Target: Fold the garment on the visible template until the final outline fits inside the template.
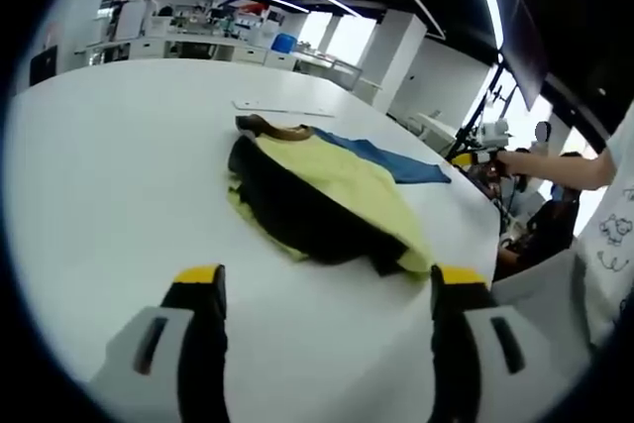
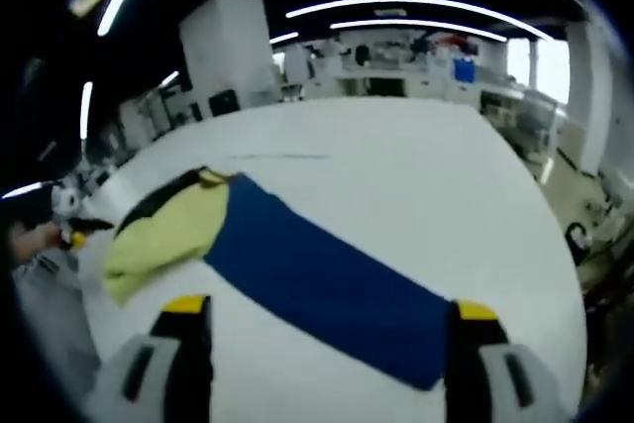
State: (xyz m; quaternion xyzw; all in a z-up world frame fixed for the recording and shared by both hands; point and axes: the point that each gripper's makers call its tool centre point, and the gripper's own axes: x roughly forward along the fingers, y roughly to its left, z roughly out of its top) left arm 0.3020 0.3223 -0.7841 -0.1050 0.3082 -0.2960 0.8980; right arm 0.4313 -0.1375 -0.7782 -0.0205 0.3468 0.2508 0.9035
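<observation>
Left gripper view: the left gripper [image 1: 322, 294] hovers just short of the garment [image 1: 317, 190], jaws spread wide and empty. The garment, yellow and black, lies bunched on the white table [image 1: 109, 185], partly folded over itself. A blue rectangle, probably the template [image 1: 391, 158], sticks out from under the garment's far side. Beyond the garment lies a thin white strip [image 1: 282, 108]. A person's arm [image 1: 555, 167] reaches in past the table edge, well apart from the garment.

Right gripper view: the right gripper [image 2: 322, 314] is likewise released, holding nothing, poised over the template [image 2: 327, 279], with the garment [image 2: 168, 225] heaped at one end of it. Judgement: the garment covers only that end; both tools look staged for a fresh grasp. Nothing blocks the approach.
</observation>
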